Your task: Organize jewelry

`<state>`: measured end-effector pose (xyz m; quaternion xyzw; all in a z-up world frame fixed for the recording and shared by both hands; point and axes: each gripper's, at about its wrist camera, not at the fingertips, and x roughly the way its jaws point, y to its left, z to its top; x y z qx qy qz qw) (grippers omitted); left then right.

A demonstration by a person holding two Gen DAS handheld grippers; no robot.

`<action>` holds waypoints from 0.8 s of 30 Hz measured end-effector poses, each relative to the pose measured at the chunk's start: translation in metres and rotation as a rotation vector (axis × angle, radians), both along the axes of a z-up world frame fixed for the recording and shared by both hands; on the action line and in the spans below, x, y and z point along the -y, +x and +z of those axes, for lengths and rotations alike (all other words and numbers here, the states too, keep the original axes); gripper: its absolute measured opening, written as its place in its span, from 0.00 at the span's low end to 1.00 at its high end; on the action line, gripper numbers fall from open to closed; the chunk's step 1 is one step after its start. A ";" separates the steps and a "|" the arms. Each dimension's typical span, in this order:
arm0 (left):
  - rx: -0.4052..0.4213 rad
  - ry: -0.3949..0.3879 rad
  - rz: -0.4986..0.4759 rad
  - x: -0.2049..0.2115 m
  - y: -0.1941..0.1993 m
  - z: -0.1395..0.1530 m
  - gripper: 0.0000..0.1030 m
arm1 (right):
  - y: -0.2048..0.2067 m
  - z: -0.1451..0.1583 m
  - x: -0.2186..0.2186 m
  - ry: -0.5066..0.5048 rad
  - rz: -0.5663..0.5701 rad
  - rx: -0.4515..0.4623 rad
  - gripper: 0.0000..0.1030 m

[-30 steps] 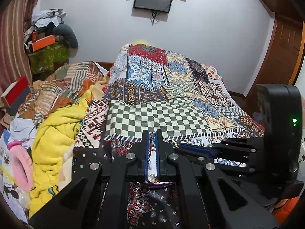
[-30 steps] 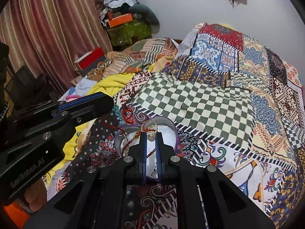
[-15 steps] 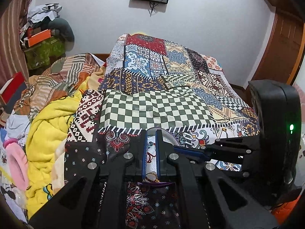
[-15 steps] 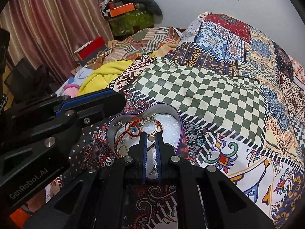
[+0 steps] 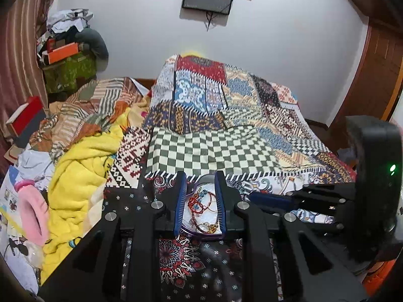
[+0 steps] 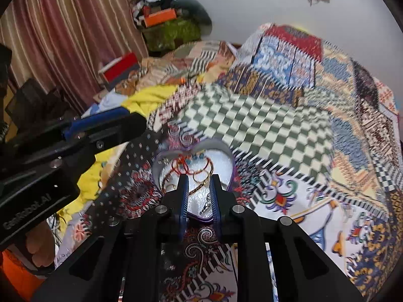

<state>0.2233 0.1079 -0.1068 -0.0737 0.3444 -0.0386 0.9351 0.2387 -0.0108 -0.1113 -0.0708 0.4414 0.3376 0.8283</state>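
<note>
A heart-shaped tin (image 6: 229, 161) with a purple rim and white lining lies on the patchwork bedspread. It holds tangled jewelry (image 6: 194, 170): red thread bracelets, gold hoops and a thin chain with a clasp (image 6: 204, 205). My right gripper (image 6: 199, 180) stands open over the tin's near point, the chain lying loose between its fingers. My left gripper (image 5: 200, 178) is open too, hovering over the same tin (image 5: 201, 235) with the jewelry (image 5: 200, 202) visible in the gap. Each gripper shows in the other's view: the left gripper (image 6: 100, 125) at the left, the right gripper (image 5: 272, 200) at the right.
A yellow blanket (image 5: 80, 171) and a pink ring-shaped item (image 5: 31, 211) lie left of the tin. Boxes and clothes (image 5: 65, 58) pile up by the striped curtain (image 6: 63, 37). The checkered patch (image 5: 209, 151) stretches beyond the tin. A wooden door (image 5: 375, 75) stands at the right.
Both grippers went from shut to open. The jewelry they carried now lies in the heart tin, and both views have shifted closer over it.
</note>
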 end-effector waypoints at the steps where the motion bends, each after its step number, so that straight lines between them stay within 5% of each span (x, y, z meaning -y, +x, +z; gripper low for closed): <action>1: 0.012 0.001 0.001 0.001 -0.004 0.006 0.20 | -0.003 0.009 0.004 0.010 -0.011 0.018 0.15; 14: 0.303 0.048 0.027 0.023 -0.107 0.116 0.24 | -0.090 0.142 0.069 0.194 -0.126 0.342 0.15; 24: 0.558 0.111 0.095 0.046 -0.207 0.168 0.36 | -0.173 0.196 0.086 0.295 -0.162 0.577 0.15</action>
